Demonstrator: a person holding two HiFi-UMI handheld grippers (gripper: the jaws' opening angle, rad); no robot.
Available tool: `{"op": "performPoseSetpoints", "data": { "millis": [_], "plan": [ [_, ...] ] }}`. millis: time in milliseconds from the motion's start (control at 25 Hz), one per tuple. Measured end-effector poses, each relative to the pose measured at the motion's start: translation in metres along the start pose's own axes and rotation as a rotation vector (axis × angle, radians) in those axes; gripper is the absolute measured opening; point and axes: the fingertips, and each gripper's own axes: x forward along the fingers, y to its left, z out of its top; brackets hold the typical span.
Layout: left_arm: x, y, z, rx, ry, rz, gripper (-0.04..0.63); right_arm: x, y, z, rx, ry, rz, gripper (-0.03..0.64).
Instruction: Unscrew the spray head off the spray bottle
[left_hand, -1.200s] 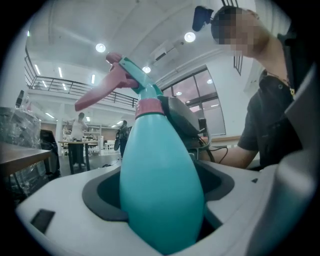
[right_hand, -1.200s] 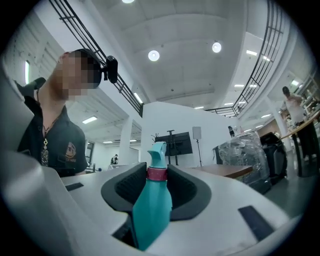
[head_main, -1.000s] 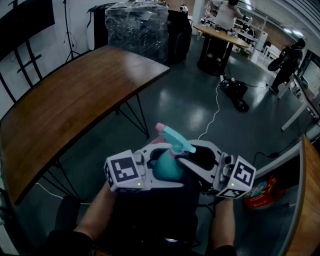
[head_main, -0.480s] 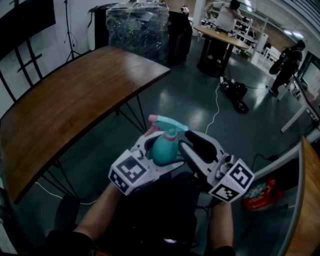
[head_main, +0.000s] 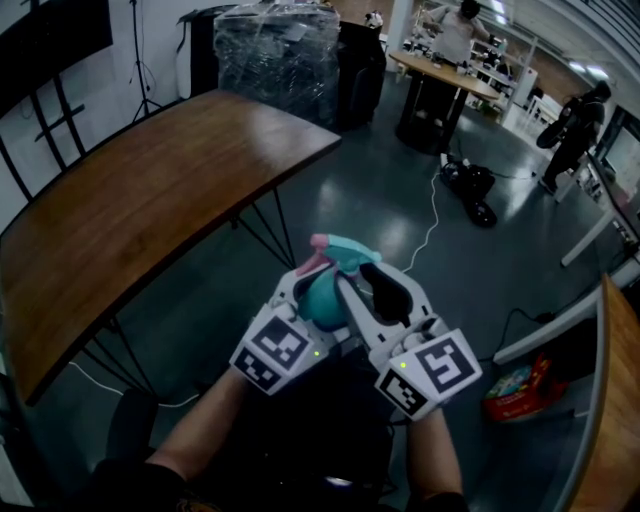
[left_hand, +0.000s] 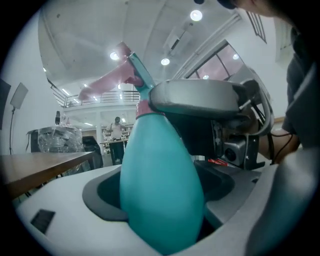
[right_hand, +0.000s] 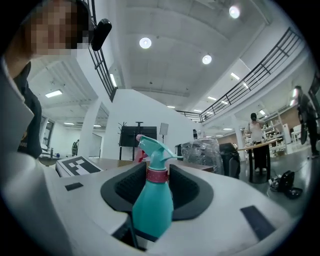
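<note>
Head view: in the lower centre of the frame, the left gripper is clamped on the teal body of the spray bottle. The right gripper straddles the spray head.

Left gripper view: the bottle body fills the centre, pressed between both jaws.

Right gripper view: the jaws stand wide, one on either side of the pink collar at frame centre. Contact with the collar cannot be confirmed.

A big open lab or workshop hall — glossy grey concrete floor, high ceiling with round lights and a railed upper gallery. A long wooden tabletop on thin black legs, a plastic-wrapped stack, a loose cable and a cluttered workbench with 1 person standing at it — all working gear.
</note>
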Motion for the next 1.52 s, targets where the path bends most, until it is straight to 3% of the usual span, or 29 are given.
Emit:
{"op": "performPoseSetpoints", "data": {
  "millis": [520,840,1240,1360,1520],
  "plan": [
    [-0.007,-0.016,0.007,-0.021,-0.041,-0.161,0.423,-0.008,-0.006,-0.002,0.099,-0.018,0.137,0.146],
    [-0.021,-0.036,0.017,-0.073,-0.115,-0.34,0.422,-0.019,0.002,0.005,0.203,-0.079,0.315,0.143],
    [-0.038,-0.06,0.024,-0.108,-0.192,-0.565,0.422,-0.037,0.016,0.012,0.26,-0.129,0.53,0.142],
    [-0.039,-0.061,0.026,-0.114,-0.211,-0.574,0.42,-0.037,0.016,0.013,0.264,-0.143,0.531,0.143],
    [-0.036,-0.057,0.03,-0.134,-0.208,-0.522,0.42,-0.034,0.012,0.012,0.216,-0.14,0.438,0.155]
  ]
}}
